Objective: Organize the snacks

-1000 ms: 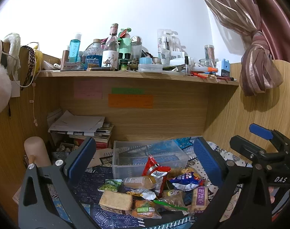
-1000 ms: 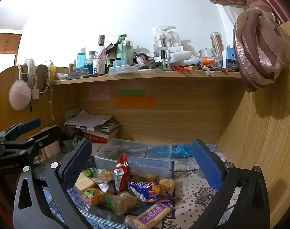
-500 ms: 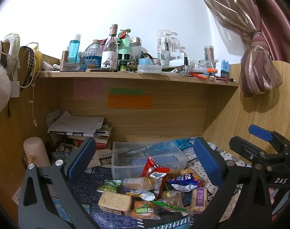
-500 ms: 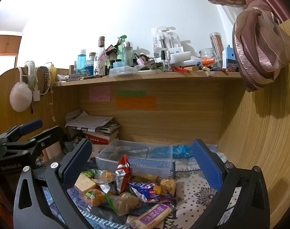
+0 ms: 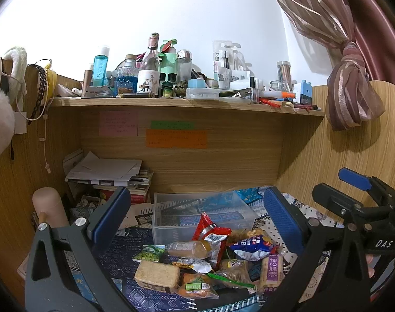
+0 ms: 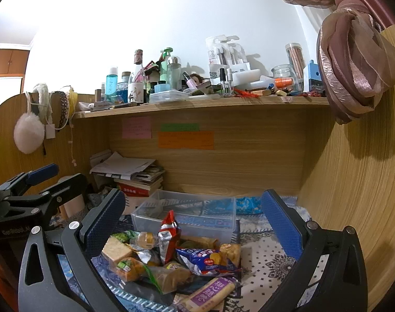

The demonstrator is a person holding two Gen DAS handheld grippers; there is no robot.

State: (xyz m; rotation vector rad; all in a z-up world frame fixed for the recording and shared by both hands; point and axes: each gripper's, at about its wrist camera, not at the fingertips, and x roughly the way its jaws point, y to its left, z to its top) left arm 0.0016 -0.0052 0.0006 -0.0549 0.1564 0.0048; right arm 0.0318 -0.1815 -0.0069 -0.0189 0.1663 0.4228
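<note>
Your left gripper point(image 5: 197, 215) and right gripper point(image 6: 192, 213) both gape wide, holding nothing. The snack pile point(image 5: 210, 262) lies at 6 o'clock before the clear bin point(image 5: 197, 215); the purple bar point(image 6: 210, 292) points toward 2 o'clock.

Bright, even indoor light from above and in front. White painted wall point(image 5: 197, 13) washed out almost to glare. Soft shadows under cluttered wooden shelf point(image 5: 187, 102) and beside knotted pink curtain point(image 6: 353, 59). Strong fisheye bending, black vignette at corners. Focus sharp centrally, slightly soft toward edges.
</note>
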